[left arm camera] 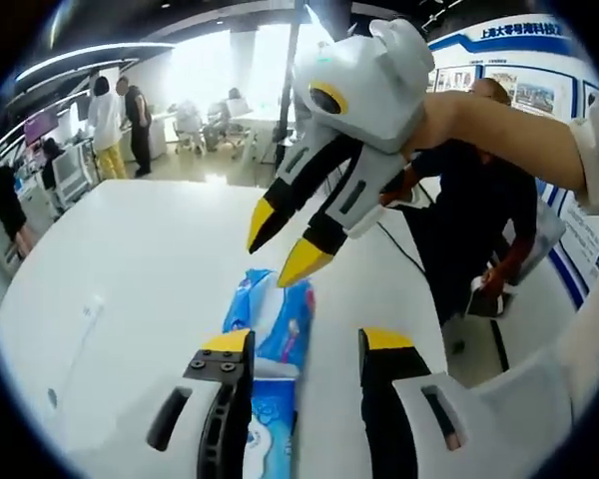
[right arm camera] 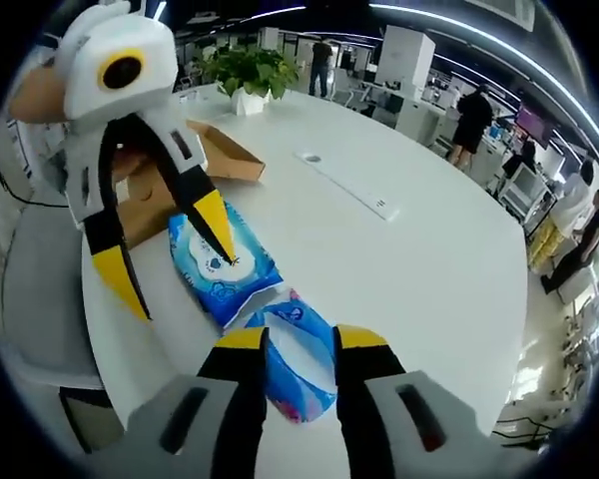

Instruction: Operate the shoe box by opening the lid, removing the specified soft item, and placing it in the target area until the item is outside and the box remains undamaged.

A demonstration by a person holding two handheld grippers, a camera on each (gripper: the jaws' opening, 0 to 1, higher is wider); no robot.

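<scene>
Two blue wipe packs lie end to end on the white table (right arm camera: 399, 249), outside the brown shoe box (right arm camera: 195, 165) behind them. The right gripper (right arm camera: 301, 344) is spread around the nearer wipe pack (right arm camera: 299, 359). The left gripper (left arm camera: 307, 344) is spread wide, one jaw over the other wipe pack (right arm camera: 225, 261).

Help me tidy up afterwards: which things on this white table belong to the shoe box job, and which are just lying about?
Job:
- blue wipes pack
- second blue soft pack
- open cardboard box
- left hand-held gripper
- right hand-held gripper

Lying about:
- potted plant
- flat strip set in the white table
</scene>
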